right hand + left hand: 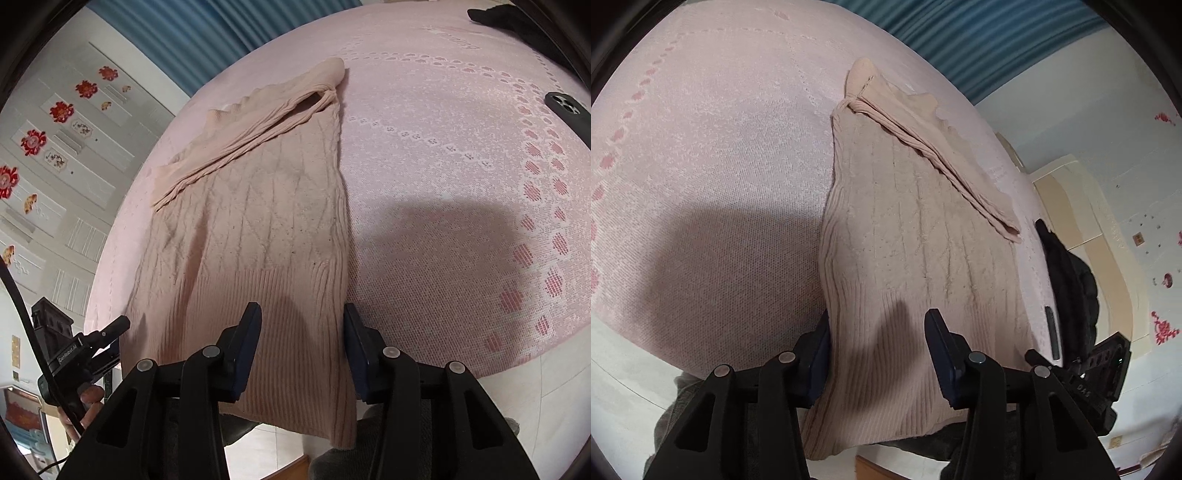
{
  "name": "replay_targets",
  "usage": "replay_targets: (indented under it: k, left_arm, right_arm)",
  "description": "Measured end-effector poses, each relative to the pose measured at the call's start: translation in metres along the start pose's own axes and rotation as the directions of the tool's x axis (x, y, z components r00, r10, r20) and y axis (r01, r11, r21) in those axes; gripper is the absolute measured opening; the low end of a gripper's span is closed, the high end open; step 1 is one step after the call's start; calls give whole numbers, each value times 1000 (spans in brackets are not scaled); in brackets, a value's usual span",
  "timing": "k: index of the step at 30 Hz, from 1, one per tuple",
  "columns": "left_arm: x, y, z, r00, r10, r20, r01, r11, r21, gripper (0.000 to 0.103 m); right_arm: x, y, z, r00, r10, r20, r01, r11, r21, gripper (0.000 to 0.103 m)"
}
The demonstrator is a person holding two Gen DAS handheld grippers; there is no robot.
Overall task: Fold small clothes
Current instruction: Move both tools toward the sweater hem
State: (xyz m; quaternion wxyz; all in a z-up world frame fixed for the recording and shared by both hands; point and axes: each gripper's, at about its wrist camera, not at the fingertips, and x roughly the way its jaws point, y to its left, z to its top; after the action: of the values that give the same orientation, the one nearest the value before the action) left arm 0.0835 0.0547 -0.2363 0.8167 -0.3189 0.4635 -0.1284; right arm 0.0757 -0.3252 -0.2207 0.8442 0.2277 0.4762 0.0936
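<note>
A beige cable-knit sweater [905,251] lies flat on the pink bedspread [720,147], its ribbed hem hanging over the near bed edge and a sleeve folded diagonally across its upper part. My left gripper [877,350] is open, its jaws straddling the hem's left corner. In the right wrist view the sweater [258,221] shows the same way, and my right gripper [301,350] is open, its jaws straddling the hem's right corner. The left gripper [88,347] shows at the lower left there.
A black garment [1067,280] and a dark phone [1052,332] lie on the bed to the right in the left wrist view. A phone [569,114] and the black garment [495,16] also show in the right wrist view. White floor lies below the bed edge.
</note>
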Motion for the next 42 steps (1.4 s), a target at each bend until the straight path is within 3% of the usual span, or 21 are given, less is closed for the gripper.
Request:
replay_targets:
  k: [10,25,31,35,42]
  left_arm:
    - [-2,10,-6,997,-77,-27,75,995,-62,37]
    - [-14,8,-34,993,-98,-66,97,995,-26,37]
    - [-5,-4,-42,987,-91,-132,96,995,33,38]
    - [-6,-9,-41,992,-81,-100,87,995,56,38]
    - [-16,13,-33,991,-131,-28,129,989,-70,38]
  right_arm:
    - [3,8,-1,1000,-11,-14,10,999,-35,45]
    - [-3,11,-16,999,-11,-44,7,996,-89,45]
    - [-4,12,-22,998,10,-57,-16,995,-102,45]
    - [-3,12,-22,998,11,-56,-17,995,-100,45]
    - [-3,8,-21,998,31,-59,-36,996,-84,45]
